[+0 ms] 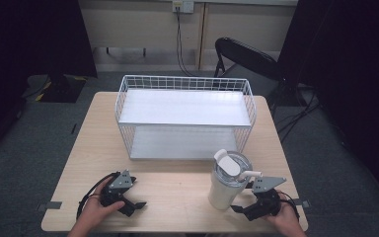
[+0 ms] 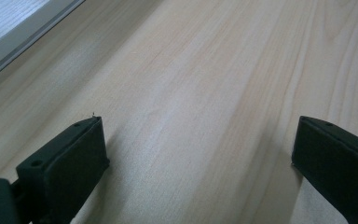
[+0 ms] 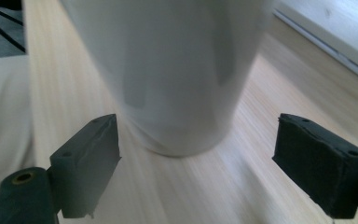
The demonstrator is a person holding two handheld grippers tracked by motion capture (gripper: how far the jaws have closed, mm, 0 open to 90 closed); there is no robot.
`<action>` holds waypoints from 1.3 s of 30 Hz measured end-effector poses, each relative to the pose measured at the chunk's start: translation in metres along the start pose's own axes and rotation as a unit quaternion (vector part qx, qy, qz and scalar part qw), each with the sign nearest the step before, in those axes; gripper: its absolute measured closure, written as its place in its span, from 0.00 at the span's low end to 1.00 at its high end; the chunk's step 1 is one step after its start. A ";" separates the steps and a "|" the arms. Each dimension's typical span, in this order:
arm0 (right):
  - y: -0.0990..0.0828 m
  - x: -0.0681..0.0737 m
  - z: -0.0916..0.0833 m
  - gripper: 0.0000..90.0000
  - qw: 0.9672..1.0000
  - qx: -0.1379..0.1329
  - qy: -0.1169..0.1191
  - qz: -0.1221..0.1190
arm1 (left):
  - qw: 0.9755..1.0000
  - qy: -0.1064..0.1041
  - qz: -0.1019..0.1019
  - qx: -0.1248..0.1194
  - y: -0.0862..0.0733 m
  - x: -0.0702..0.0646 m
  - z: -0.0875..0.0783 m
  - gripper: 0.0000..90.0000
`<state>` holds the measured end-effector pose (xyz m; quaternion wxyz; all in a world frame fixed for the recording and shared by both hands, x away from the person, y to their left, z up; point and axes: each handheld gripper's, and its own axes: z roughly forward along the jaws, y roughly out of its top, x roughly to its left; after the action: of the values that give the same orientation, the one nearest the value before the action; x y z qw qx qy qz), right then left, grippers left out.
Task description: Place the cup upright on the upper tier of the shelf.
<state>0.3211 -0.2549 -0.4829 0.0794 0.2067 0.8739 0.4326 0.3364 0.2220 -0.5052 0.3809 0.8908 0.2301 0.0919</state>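
Note:
A white tumbler [image 1: 227,181] with a clear lid and a white straw stands upright on the wooden table [image 1: 177,192], near the front right. My right gripper [image 1: 244,210] rests just right of its base, open, with the tumbler [image 3: 177,70] close ahead of the wide-apart jaws and untouched by them. My left gripper [image 1: 133,206] lies at the front left, held by a hand, open over bare wood [image 2: 191,93] with nothing between its jaws.
A white wire basket rack [image 1: 185,116] with two shelves stands across the middle of the table, just behind the tumbler. A black chair [image 1: 246,57] sits behind the table at right. Grey carpet surrounds the table.

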 end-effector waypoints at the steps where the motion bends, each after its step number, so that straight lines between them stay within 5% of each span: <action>1: 0.001 0.001 -0.001 0.15 1.000 -0.002 -0.001 -0.003 | 1.000 0.000 0.000 0.000 0.000 0.000 0.000 0.03; 9: 0.013 0.004 -0.004 0.14 0.998 -0.054 0.010 0.006 | 1.000 0.000 0.000 0.000 0.000 0.000 0.000 0.03; 17: 0.022 0.006 -0.004 0.13 0.993 -0.113 0.025 0.022 | 1.000 -0.001 -0.001 -0.001 0.000 0.000 0.000 0.02; 39: 0.031 0.010 0.004 0.10 0.989 -0.145 0.010 0.012 | 1.000 -0.005 0.003 0.003 0.000 0.000 0.001 0.01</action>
<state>0.3226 -0.2316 -0.4606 0.0943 0.1992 0.8001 0.5579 0.3367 0.2211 -0.5054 0.3791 0.8930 0.2260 0.0878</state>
